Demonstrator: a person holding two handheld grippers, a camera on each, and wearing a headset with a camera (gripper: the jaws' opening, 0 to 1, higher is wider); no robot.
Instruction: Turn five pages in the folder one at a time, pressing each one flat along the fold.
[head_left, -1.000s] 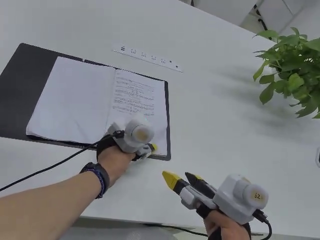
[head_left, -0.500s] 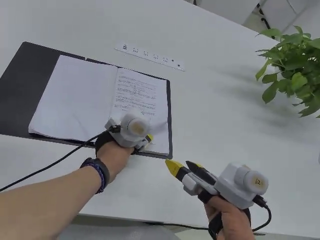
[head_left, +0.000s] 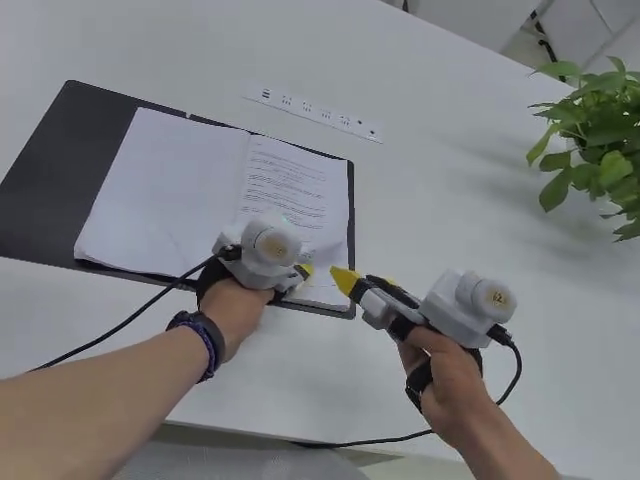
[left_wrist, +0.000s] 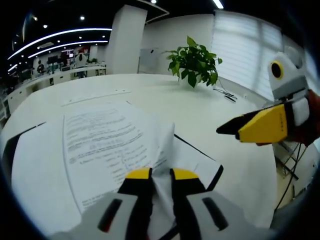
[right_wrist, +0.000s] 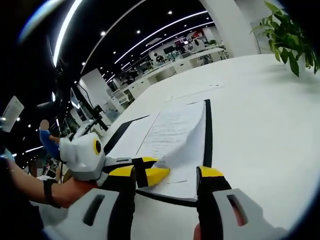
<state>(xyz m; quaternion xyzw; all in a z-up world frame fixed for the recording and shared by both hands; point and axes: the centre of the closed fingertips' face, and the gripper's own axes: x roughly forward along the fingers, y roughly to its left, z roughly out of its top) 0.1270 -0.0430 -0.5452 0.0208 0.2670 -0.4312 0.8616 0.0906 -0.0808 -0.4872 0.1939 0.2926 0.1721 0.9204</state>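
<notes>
The left gripper has its jaws clenched on the page at its near corner, and the paper buckles up between them (the head view hides this pinch behind the gripper's body). The right gripper has its jaws apart, grasping nothing, just beside the near right corner of the folder, which lies open on the table. A second ago this gripper hung well apart from the folder.

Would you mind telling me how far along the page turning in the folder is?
Done: blank-backed white sheets lie turned on the left of the open black folder; their number is unclear. In hand: the left gripper pinches a lifted corner of the printed page, the right gripper open nearby. Remaining: flipping and pressing this page.
</notes>
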